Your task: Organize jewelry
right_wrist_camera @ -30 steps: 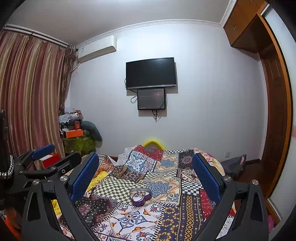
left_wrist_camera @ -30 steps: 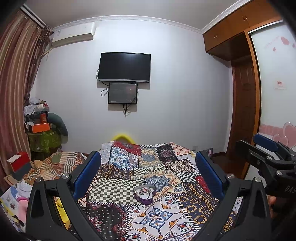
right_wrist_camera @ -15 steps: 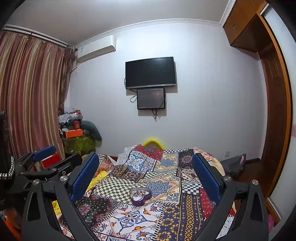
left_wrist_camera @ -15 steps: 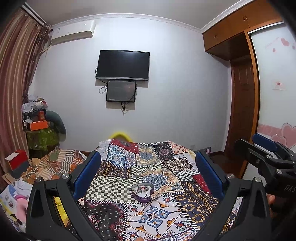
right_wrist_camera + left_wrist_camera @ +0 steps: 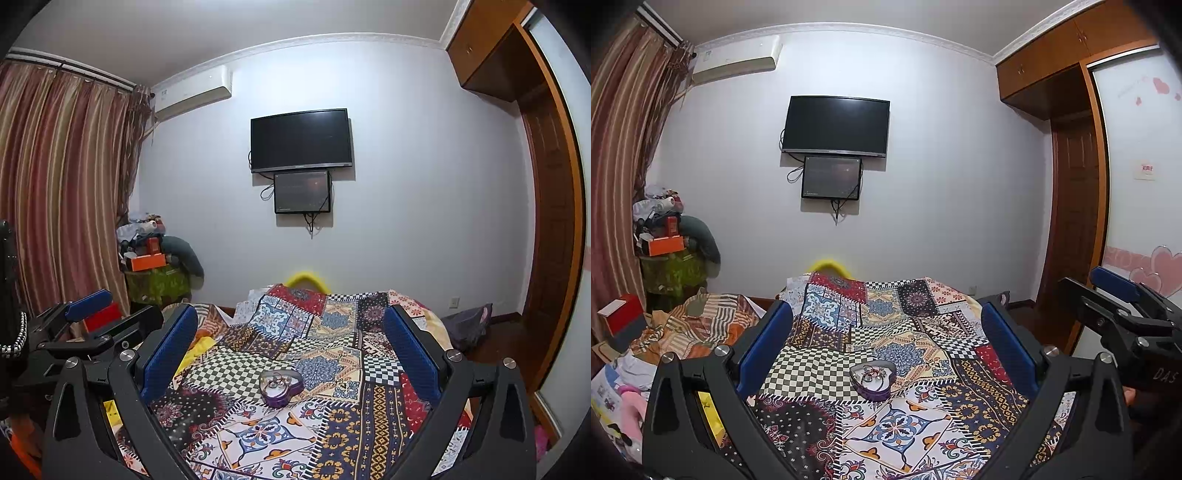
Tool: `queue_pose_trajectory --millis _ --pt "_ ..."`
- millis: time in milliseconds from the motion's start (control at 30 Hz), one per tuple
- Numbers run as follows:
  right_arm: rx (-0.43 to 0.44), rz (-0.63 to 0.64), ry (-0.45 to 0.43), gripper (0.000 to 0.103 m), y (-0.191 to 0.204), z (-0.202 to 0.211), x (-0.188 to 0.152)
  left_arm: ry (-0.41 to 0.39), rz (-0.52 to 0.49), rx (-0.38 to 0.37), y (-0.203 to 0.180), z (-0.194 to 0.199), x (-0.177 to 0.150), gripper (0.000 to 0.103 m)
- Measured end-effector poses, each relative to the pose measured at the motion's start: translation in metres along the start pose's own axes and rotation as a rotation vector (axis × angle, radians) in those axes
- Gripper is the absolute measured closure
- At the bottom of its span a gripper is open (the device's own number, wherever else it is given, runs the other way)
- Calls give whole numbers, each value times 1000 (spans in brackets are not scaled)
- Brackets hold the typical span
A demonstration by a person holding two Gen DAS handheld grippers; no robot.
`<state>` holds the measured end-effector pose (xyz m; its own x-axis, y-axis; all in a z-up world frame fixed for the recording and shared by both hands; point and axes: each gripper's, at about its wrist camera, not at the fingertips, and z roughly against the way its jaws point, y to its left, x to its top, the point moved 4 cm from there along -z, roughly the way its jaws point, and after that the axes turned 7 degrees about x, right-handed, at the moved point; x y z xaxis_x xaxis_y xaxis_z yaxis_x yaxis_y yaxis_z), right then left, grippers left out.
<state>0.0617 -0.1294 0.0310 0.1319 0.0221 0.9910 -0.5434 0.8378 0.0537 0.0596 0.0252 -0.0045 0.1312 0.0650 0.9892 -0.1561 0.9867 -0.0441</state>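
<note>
While both claws hang above the bed, neither touches anything.

Left wrist view: left claw (image 5: pixel 886 339) spread wide, blue pads far apart, nothing between them. Heart-shaped purple tin (image 5: pixel 873 380) sits lidless on the patchwork bedspread (image 5: pixel 897 424), roughly centred between the fingers and ahead of them; small jewelry pieces (image 5: pixel 870 376) lie inside, too small to identify. Right claw (image 5: pixel 1123 295) enters at the right edge, seen side-on; only one blue pad shows here, so its opening cannot be judged from this side. TV (image 5: pixel 835 125) is mounted on the far wall.

Right wrist view: right claw (image 5: pixel 293 338) is also wide open and empty. Same tin (image 5: pixel 280 386) rests on the bedspread (image 5: pixel 258 435) between the fingers, slightly left of centre, clear of both pads. Left claw (image 5: pixel 92 314) is visible at the left edge, beside striped curtains (image 5: pixel 62 184).
</note>
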Motion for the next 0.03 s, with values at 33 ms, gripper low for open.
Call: queue_pose_trajectory --millis 33 --pt "1 -1 2 3 0 -1 -1 1 -1 0 0 -1 0 1"
